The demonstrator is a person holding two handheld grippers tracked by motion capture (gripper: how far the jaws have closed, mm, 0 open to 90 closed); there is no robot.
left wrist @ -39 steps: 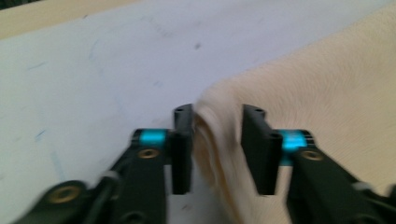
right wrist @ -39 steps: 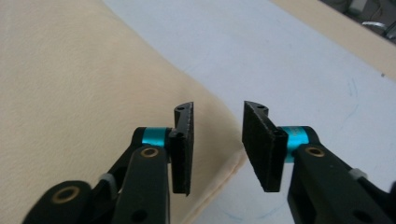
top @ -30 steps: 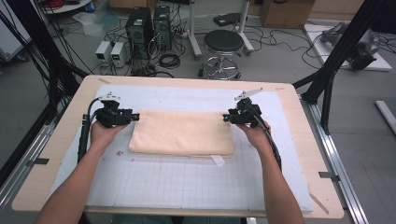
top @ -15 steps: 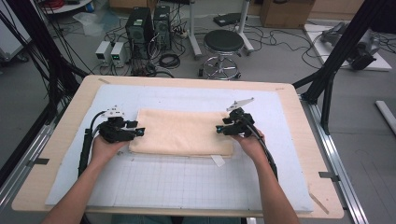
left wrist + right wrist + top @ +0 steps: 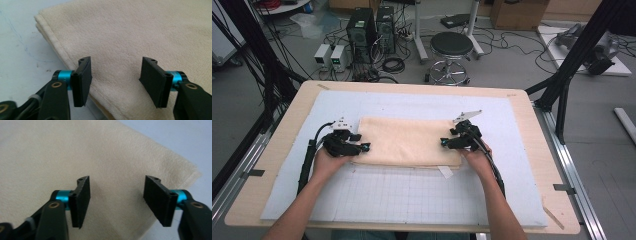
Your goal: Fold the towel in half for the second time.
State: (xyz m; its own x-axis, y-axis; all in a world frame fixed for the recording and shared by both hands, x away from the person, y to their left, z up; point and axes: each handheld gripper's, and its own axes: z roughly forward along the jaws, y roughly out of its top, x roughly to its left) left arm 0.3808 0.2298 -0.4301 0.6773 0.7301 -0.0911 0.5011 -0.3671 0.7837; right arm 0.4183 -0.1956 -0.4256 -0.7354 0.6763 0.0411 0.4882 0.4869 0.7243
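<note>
A folded cream towel (image 5: pixel 407 142) lies flat in the middle of the pale blue mat (image 5: pixel 412 107). My left gripper (image 5: pixel 363 147) is at the towel's near left corner, open, its jaws wide apart just over the cloth (image 5: pixel 130 40) and its folded hem. At the near right corner my right gripper (image 5: pixel 444 142) stands open too, its jaws spread above the towel (image 5: pixel 75 152) near the corner edge. Nothing is held between either pair of jaws.
The mat covers a wooden table (image 5: pixel 532 115); its near half carries a printed grid (image 5: pixel 412 195). A small white tag (image 5: pixel 445 172) lies by the towel's near edge. Beyond the table stand a stool (image 5: pixel 451 47), computer boxes (image 5: pixel 369 25) and cables on the floor.
Both grippers have moved toward me and inward, from the towel's side edges to its near corners, and now hover over the cloth. The towel has not moved.
</note>
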